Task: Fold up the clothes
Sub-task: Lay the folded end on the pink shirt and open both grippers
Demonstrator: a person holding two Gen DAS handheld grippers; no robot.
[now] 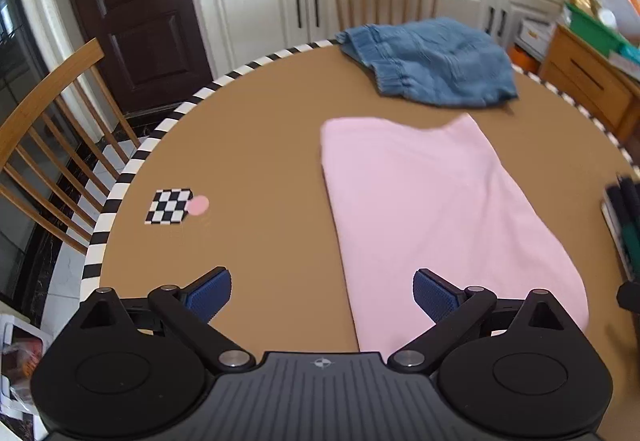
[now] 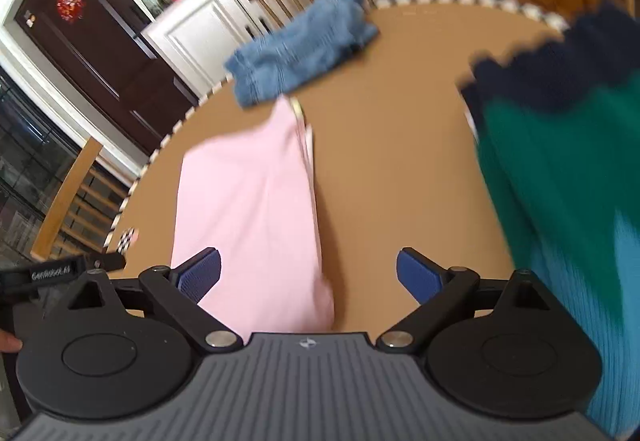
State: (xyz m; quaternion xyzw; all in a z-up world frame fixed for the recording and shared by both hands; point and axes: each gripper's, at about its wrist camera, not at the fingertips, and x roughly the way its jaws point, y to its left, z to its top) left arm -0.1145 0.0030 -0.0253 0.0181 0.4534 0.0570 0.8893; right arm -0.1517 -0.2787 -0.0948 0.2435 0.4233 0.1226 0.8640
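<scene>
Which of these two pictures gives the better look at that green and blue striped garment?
The right wrist view. There the green, navy and blue garment fills the right side of the table, though blurred. In the left wrist view only a dark sliver of it peeks in at the right edge, beyond the pink garment.

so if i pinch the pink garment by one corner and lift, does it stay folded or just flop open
The pink garment lies flat and thin on the table, so it is probably floppy and light. Its layered edge looks loose, so a one-corner lift would likely let the fold drape open. Pushing it may wrinkle it rather than slide it whole.
</scene>
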